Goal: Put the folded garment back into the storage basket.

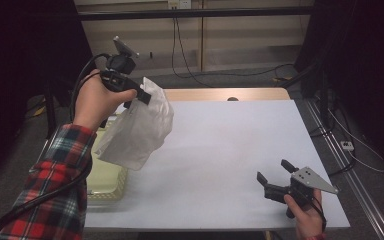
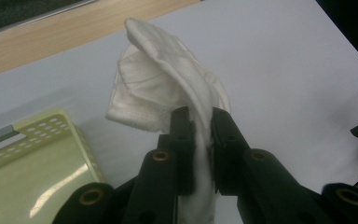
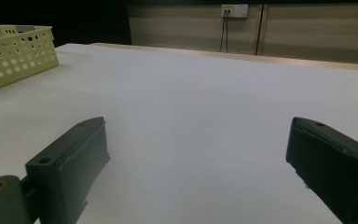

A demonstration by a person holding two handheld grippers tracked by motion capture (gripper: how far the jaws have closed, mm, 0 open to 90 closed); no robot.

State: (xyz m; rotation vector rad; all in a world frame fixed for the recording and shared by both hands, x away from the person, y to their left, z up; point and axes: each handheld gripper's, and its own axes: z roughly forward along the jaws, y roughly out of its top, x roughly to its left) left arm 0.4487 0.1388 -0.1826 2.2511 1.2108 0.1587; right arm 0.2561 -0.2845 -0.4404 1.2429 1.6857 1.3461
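A white cloth point(image 1: 139, 127) hangs in the air over the table's left side, pinched at its top edge by my left gripper point(image 1: 144, 97), which a hand in a red plaid sleeve holds up high. In the left gripper view the cloth point(image 2: 165, 81) runs between the two black jaws, and my left gripper point(image 2: 200, 122) is shut on it. My right gripper point(image 1: 273, 171) rests low near the table's front right corner, jaws wide open and nothing between them. The right gripper point(image 3: 198, 140) looks across bare white tabletop.
A pale green perforated basket point(image 1: 107, 187) sits at the table's front left edge, below the hanging cloth; it is also the green basket point(image 2: 37, 163) and the basket point(image 3: 16, 49) at far left. The white table top point(image 1: 230, 145) stretches between both hands. Cables lie on the floor behind.
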